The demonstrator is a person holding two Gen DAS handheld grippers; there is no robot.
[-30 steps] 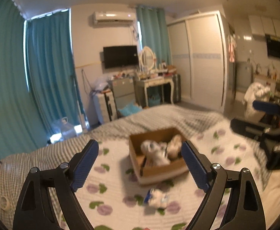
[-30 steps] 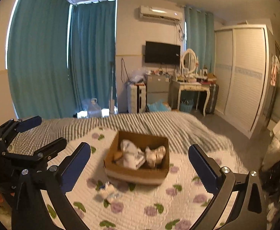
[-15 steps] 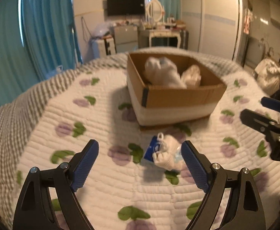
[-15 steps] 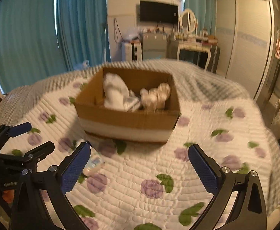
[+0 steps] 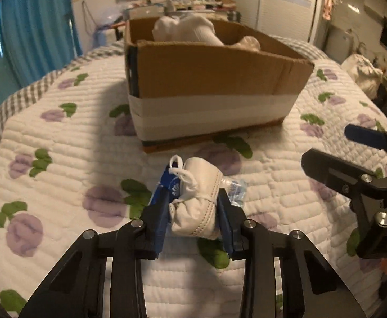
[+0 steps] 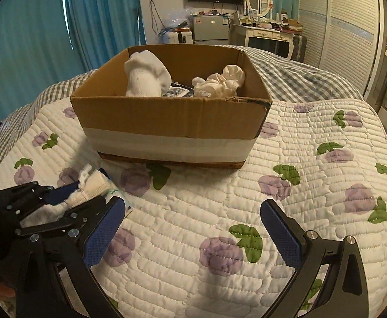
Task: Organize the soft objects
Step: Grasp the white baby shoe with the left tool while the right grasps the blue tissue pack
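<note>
Fingers first, from the left wrist view: the left claw (image 5: pixel 193 212) is squeezing a white baby shoe (image 5: pixel 196 198) between its blue pads (image 5: pixel 159 213), jaws drawn in close on either side of it. The shoe is lying on the quilted bed (image 5: pixel 61 159), long axis running away from the claw, toe toward the cardboard box (image 5: pixel 209 84). A blue packet (image 5: pixel 167 182) and some clear wrapping are peeking out from under it. The box is sitting straight ahead, just beyond the shoe, its near wall rising above it, white soft things already showing over the rim. So the coming move, as I read it, is a lift up and forward over that wall.

Over to the right wrist view: the right claw (image 6: pixel 193 228) is hanging wide open above bare quilt, gripping nothing. The left claw (image 6: pixel 69 209) is showing low at the left edge with the shoe (image 6: pixel 87 185) pinched in it, near the box's (image 6: pixel 167 116) left front corner. Inside the box, a white sock (image 6: pixel 145 75) and a crumpled pale cloth (image 6: pixel 220 82) are resting. The left hand is plainly the nearer one and has the job.
</note>
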